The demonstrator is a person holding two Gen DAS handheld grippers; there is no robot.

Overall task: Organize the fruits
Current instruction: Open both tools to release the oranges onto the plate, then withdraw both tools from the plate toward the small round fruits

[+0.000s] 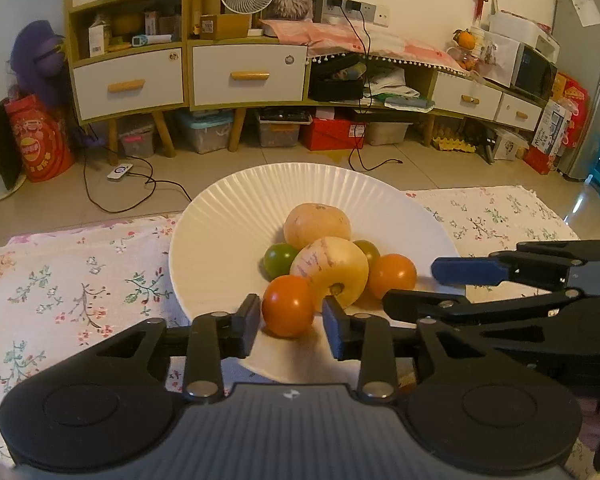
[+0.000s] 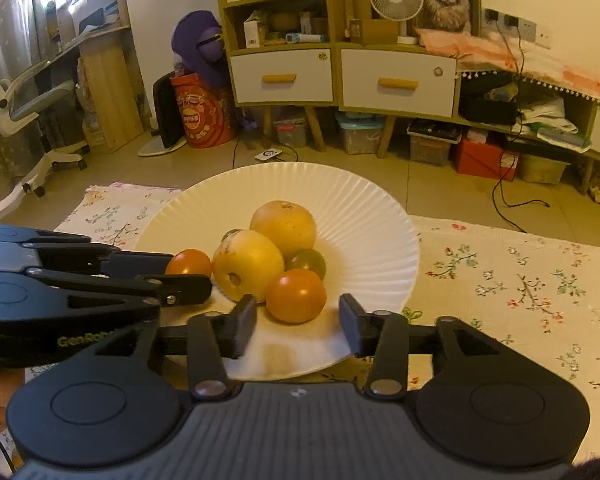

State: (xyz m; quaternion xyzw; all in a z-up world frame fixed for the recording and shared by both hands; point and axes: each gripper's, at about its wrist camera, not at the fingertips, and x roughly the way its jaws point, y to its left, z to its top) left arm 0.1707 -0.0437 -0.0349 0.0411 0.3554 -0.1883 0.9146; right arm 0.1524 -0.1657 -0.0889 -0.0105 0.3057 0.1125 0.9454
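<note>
Left claw [image 1: 290, 322] sat low centre in the left wrist view, jaws partly apart around an orange tomato [image 1: 288, 306]. The left pad looked just clear of the fruit; a gap showed at the blue right pad, so no grip was pressing. Right claw [image 2: 298, 322] sat low centre in the right wrist view, jaws set wider, with a second orange tomato [image 2: 296, 295] between them and clear space on both sides; nothing was held. Each claw also appeared in the other's view, entering from the side edge at mid height.

Desk [image 1: 80, 280] carried a floral cloth across the lower half of both views.

White ribbed plate [image 1: 228, 216] lay at frame centre on the cloth and held all the fruit in one cluster:
- two large pale yellow fruits, the far one [image 1: 317, 226] behind and touching the near one [image 1: 330, 270], whose stem dimple faced the camera;
- the two orange tomatoes at the near edge of the cluster, one on each side of the near yellow fruit;
- green tomato [image 1: 280, 258] to the left of the yellow pair in the left wrist view;
- a darker green tomato [image 1: 369, 251] to the right, partly hidden.
</note>
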